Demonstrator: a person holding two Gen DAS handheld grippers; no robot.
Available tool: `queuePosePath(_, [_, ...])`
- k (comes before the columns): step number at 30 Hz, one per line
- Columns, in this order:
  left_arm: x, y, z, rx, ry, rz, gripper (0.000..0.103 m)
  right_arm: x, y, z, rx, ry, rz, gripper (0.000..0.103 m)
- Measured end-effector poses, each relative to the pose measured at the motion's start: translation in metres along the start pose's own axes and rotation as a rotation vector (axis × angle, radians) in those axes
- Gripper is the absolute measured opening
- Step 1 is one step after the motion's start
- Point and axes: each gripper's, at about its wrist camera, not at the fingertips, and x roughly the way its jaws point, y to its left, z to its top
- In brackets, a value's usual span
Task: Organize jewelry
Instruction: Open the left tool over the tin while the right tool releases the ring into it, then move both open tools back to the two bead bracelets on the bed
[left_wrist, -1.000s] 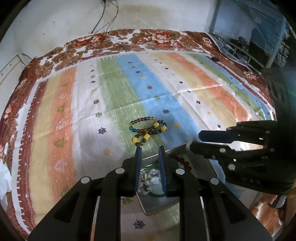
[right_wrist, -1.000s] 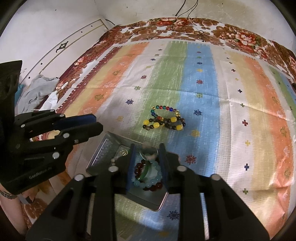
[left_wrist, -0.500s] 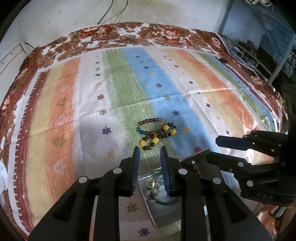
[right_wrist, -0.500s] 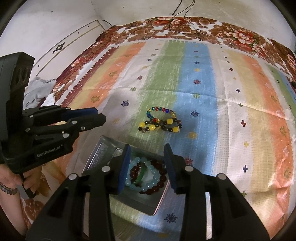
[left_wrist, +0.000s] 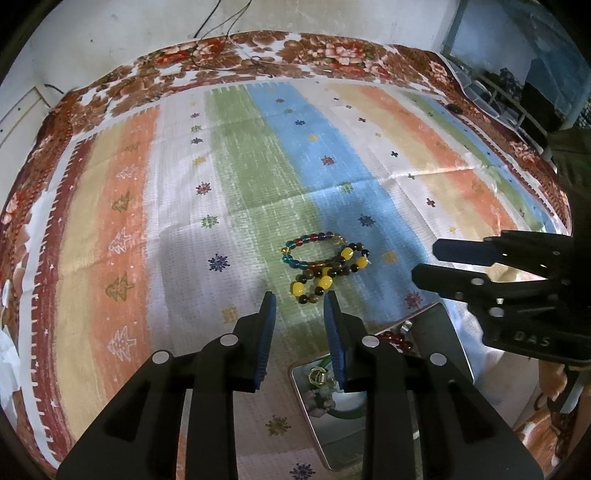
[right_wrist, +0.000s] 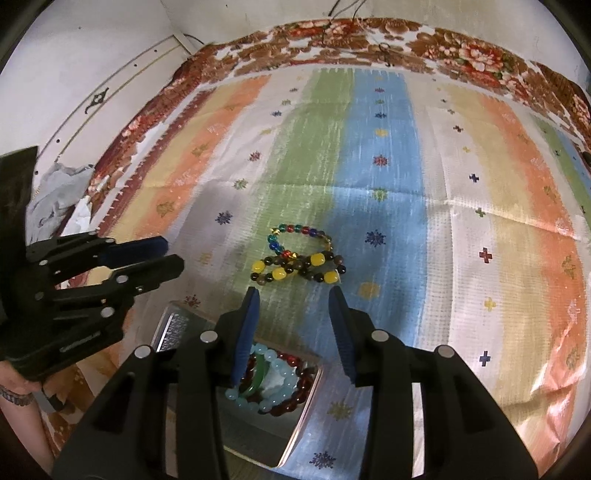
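Note:
Two bead bracelets lie overlapped on the striped cloth: a multicolour glass one (left_wrist: 308, 247) (right_wrist: 295, 232) and a dark one with yellow beads (left_wrist: 325, 275) (right_wrist: 295, 271). A metal tray (left_wrist: 373, 417) (right_wrist: 258, 428) sits near me and holds a pale blue bracelet (right_wrist: 275, 387), a dark red bracelet (right_wrist: 295, 397) and small pieces. My left gripper (left_wrist: 299, 306) (right_wrist: 173, 254) is open and empty, just short of the bracelets. My right gripper (right_wrist: 293, 299) (left_wrist: 424, 264) is open and empty, above the tray's far edge.
The striped cloth (left_wrist: 258, 166) covers a bed with a floral border (left_wrist: 221, 62). Crumpled grey fabric (right_wrist: 55, 199) lies off the left edge. A dark shelf and clutter (left_wrist: 517, 96) stand at the far right. A cable (left_wrist: 221, 22) hangs on the wall.
Both grippers have drawn up and forward off the tray toward the bracelets on the cloth. The right gripper's jaws have opened wider, leaving beads in the tray.

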Motion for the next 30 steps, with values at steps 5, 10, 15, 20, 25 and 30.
queuePosePath(5, [0.006,0.000,0.005,0.014,0.015,0.004,0.027,0.012,-0.004,0.003,0.023,0.041,0.027,0.041])
queuePosePath(10, [0.020,0.003,0.016,0.020,0.040,0.011,0.027,0.016,-0.004,0.009,0.014,0.049,0.027,0.044])
queuePosePath(15, [0.040,0.008,0.025,0.021,0.083,0.020,0.027,0.031,-0.014,0.015,0.013,0.085,-0.002,0.044])
queuePosePath(20, [0.053,0.012,0.036,0.005,0.106,-0.004,0.027,0.044,-0.019,0.022,0.002,0.119,-0.016,0.044])
queuePosePath(25, [0.063,0.008,0.043,0.025,0.120,-0.011,0.030,0.057,-0.016,0.025,-0.039,0.154,-0.029,0.044])
queuePosePath(30, [0.076,0.011,0.050,0.027,0.144,0.001,0.030,0.067,-0.023,0.029,-0.047,0.171,-0.059,0.044])
